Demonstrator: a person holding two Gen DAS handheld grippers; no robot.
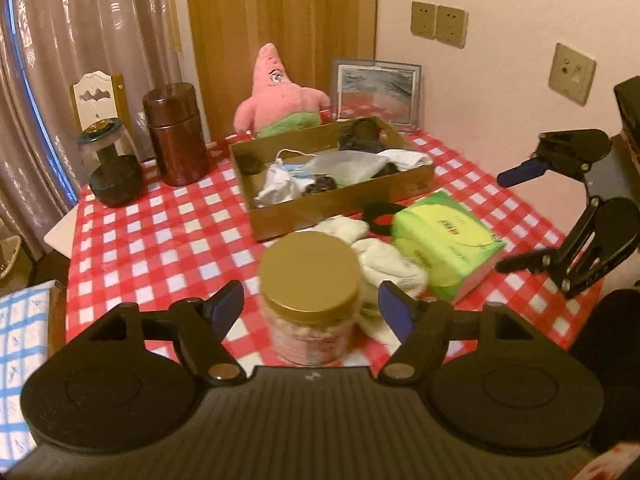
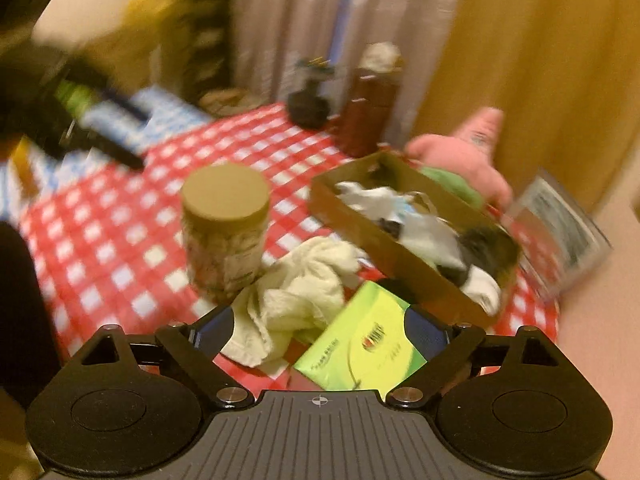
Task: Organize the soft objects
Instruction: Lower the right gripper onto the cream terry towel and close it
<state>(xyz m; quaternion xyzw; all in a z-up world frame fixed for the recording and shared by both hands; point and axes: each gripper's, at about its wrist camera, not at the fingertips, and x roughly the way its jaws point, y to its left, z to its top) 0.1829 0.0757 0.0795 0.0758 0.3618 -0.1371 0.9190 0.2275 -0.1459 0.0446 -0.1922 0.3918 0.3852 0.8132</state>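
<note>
Red-checked tablecloth [image 1: 168, 240] is seen in both views, with a wooden door and curtain behind. Left gripper [image 1: 312, 306] is held with jaws spread wide, empty, flanking the gold-lidded jar [image 1: 310, 276] without touching it. Right gripper [image 2: 320, 330] is likewise spread and empty; the cream cloth [image 2: 296, 296] and green tissue pack [image 2: 364, 344] lie between its fingers, contact not resolvable. Right view is motion-blurred. Only the left view shows a black band [image 1: 380, 214] behind the tissue pack and wall sockets [image 1: 438, 24]. Beyond, the cardboard tray [image 1: 344, 196] is filled with masks, socks and dark items. Farthest, the pink star plush [image 1: 280, 96] is propped behind the tray, beside a brown canister [image 1: 176, 132].
</note>
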